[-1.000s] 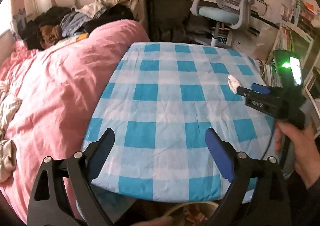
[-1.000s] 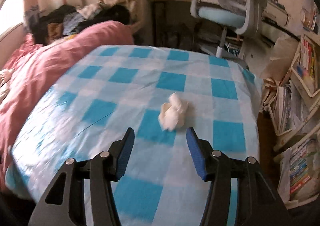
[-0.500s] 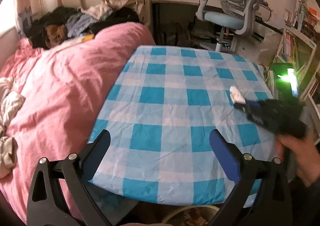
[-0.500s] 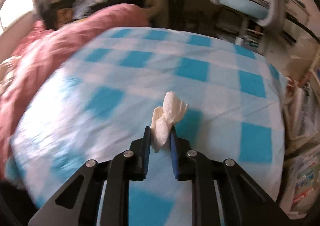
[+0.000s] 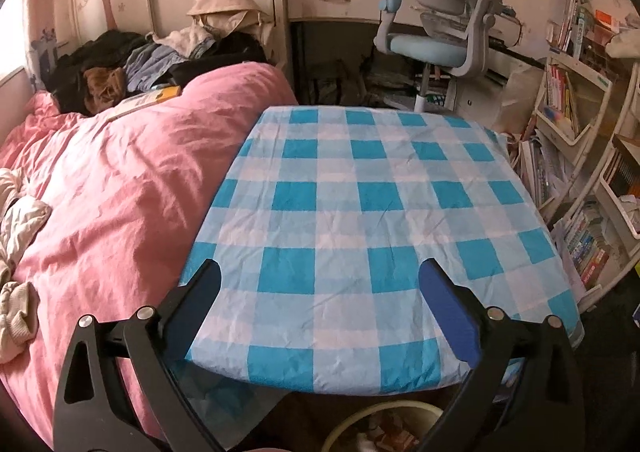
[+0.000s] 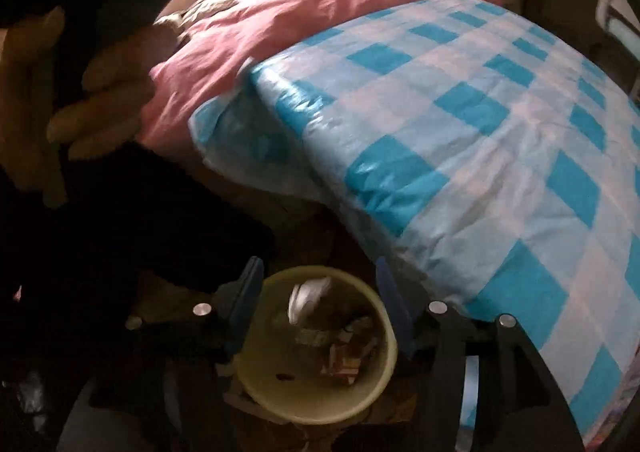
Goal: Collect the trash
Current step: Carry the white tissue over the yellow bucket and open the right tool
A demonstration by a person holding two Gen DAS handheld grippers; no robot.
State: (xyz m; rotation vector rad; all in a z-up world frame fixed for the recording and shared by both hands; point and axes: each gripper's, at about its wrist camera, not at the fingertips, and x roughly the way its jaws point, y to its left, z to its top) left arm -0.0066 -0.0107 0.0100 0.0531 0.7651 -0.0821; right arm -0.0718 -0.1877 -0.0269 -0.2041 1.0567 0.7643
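In the right wrist view my right gripper (image 6: 320, 292) is open above a yellow trash bin (image 6: 256, 384) on the floor by the table's near edge. A crumpled white tissue (image 6: 306, 298) is blurred between the fingers, inside the bin's mouth among other scraps. In the left wrist view my left gripper (image 5: 320, 292) is open and empty over the near edge of the blue-and-white checked table (image 5: 360, 212). The bin's rim (image 5: 344, 428) shows below the table edge there.
A pink duvet (image 5: 112, 192) covers the bed left of the table. A desk chair (image 5: 436, 40) stands behind the table, bookshelves (image 5: 580, 172) to the right. In the right wrist view a hand (image 6: 80, 100) and a dark sleeve are at the left.
My right gripper, shut on the tissue over the table half a second ago, has swung down over the bin and opened; the tissue is loose. It has left the left wrist view.
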